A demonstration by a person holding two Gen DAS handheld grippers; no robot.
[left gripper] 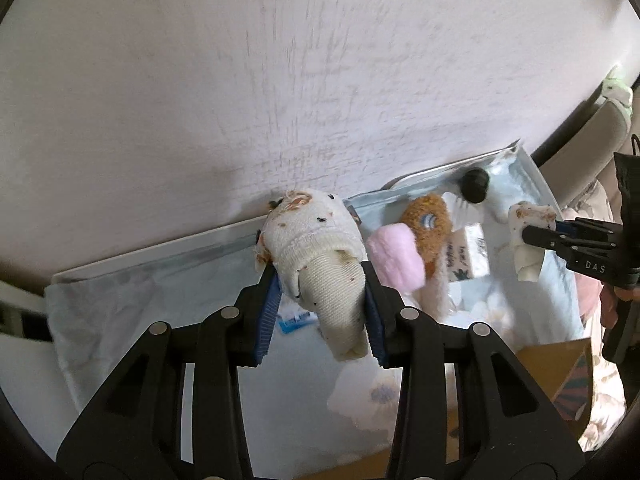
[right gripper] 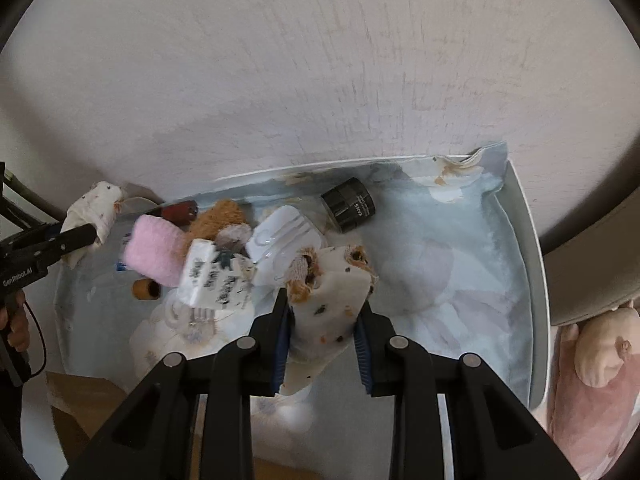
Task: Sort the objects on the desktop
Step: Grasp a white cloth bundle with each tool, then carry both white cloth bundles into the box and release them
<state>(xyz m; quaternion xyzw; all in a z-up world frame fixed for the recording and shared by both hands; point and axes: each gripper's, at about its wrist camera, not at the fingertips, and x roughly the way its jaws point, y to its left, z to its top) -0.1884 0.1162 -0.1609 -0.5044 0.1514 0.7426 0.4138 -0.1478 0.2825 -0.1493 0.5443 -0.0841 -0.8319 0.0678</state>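
Observation:
My left gripper [left gripper: 320, 280] is shut on a cream spotted sock [left gripper: 316, 240], held up above the blue floral cloth [left gripper: 160, 280]. My right gripper [right gripper: 324, 304] is shut on a matching cream sock [right gripper: 332, 280]. Each gripper also shows in the other view: the right gripper [left gripper: 528, 236] with its sock [left gripper: 528, 216], and the left gripper [right gripper: 94, 234] with its sock [right gripper: 96, 204]. Between them lie a pink rolled sock [right gripper: 154, 252], a brown plush [right gripper: 220, 216], a white lettered card [right gripper: 212, 276], a white plastic case [right gripper: 284, 232] and a black jar [right gripper: 350, 204].
The cloth lies on a white desk with a raised rim [right gripper: 524, 240] against a pale wall. A small brown cylinder [right gripper: 145, 289] and a red item [right gripper: 180, 211] lie at the left. A cardboard box [left gripper: 560, 372] sits near the front edge, and a pink plush [right gripper: 592, 380] off the right side.

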